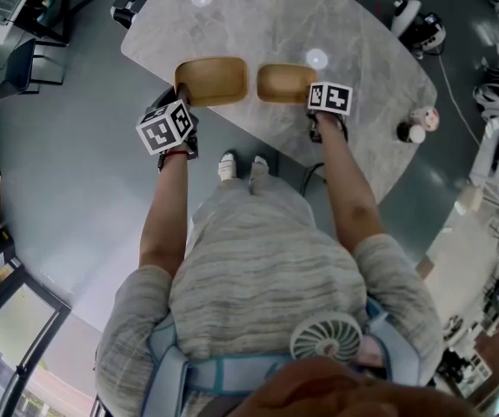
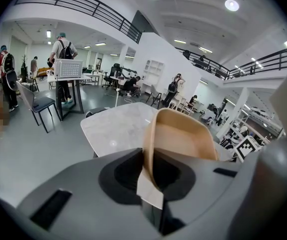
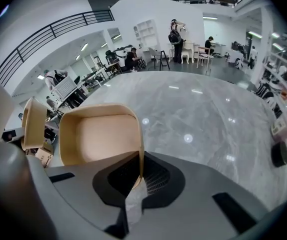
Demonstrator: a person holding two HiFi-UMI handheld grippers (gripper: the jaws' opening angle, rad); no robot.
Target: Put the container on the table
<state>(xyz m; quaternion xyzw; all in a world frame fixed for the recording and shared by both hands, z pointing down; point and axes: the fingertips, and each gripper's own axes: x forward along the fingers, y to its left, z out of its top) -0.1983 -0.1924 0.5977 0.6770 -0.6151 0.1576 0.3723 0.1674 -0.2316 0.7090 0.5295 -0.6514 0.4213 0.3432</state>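
The table [image 1: 267,24] has a grey, marble-patterned top with rounded corners and stands on a grey floor [image 1: 67,189]. Near its right end a small pink-and-white object [image 1: 423,118] sits just beside a dark round object [image 1: 403,133]. Over its near edge are a wider container [image 1: 212,81] and a smaller container [image 1: 286,82], side by side; whether they rest on the top cannot be told.

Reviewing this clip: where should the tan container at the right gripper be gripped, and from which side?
Pinch the near wall of the container at its rim, coming from the person's side. It is open and thin-walled, likely too wide to span, so one jaw inside, one outside. The right gripper holds it that way.
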